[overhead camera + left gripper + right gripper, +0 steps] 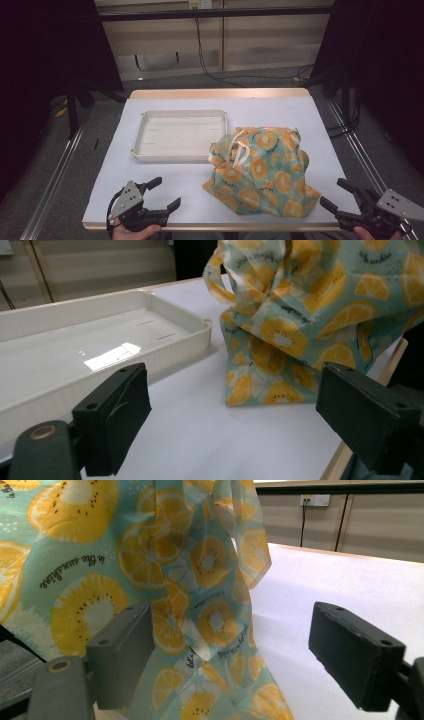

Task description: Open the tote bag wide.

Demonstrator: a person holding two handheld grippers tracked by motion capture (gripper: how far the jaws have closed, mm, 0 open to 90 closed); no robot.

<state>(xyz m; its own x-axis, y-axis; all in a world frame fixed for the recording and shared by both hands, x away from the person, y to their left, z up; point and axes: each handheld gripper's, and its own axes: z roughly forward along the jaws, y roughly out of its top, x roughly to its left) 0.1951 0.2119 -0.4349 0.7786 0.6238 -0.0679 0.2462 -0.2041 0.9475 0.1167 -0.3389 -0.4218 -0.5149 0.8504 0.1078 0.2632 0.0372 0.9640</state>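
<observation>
A teal cloth bag [262, 170] printed with orange slices sits bunched and tied on the right half of the white table top [300, 112]. Left of it lies an empty white tray [182, 114]. My left gripper [167, 192] hovers open at the front edge, left of the bag, with nothing between its jaws. In the left gripper view the left gripper [240, 415] faces the tray [100, 340] and the bag [310, 315]. My right gripper [332, 192] is open at the bag's front right corner. In the right gripper view the right gripper [230, 655] has bag cloth [100, 555] close in front, unpinched.
The table's wooden front edge [210, 226] runs just ahead of both hands. Metal rails [55, 170] flank the table on the floor. Cables [210, 65] trail across the floor behind it, below a panelled wall.
</observation>
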